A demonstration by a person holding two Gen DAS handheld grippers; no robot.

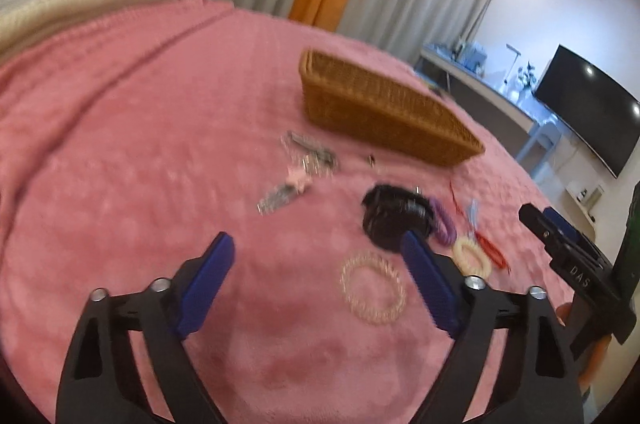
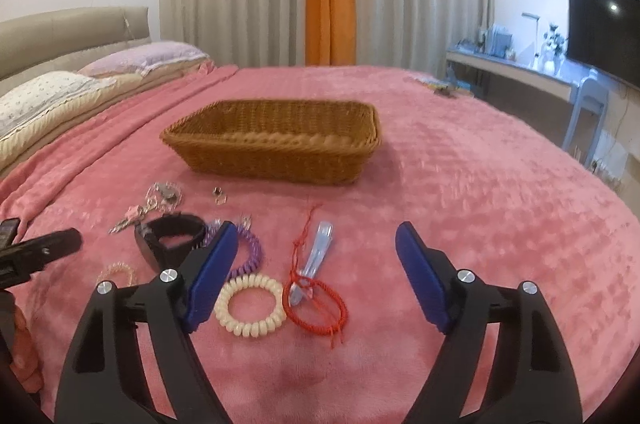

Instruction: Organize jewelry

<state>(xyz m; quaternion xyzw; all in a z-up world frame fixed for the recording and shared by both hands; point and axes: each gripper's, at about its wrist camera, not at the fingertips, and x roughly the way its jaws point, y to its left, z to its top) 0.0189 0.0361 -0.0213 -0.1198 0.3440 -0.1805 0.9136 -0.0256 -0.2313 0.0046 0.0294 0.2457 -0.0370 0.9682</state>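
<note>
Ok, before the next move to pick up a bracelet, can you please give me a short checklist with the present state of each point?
1. Left gripper jaws open, nothing between them: ok.
2. Right gripper jaws open, nothing gripped: ok.
3. Clear coil bracelet lies flat on the pink blanket, just ahead of the left gripper: ok.
4. Red cord bracelet free of other things: not ok, it overlaps the blue hair clip.
5. Wicker basket upright and open on top: ok.
6. Basket contents: cannot tell, the inside is mostly hidden.
</note>
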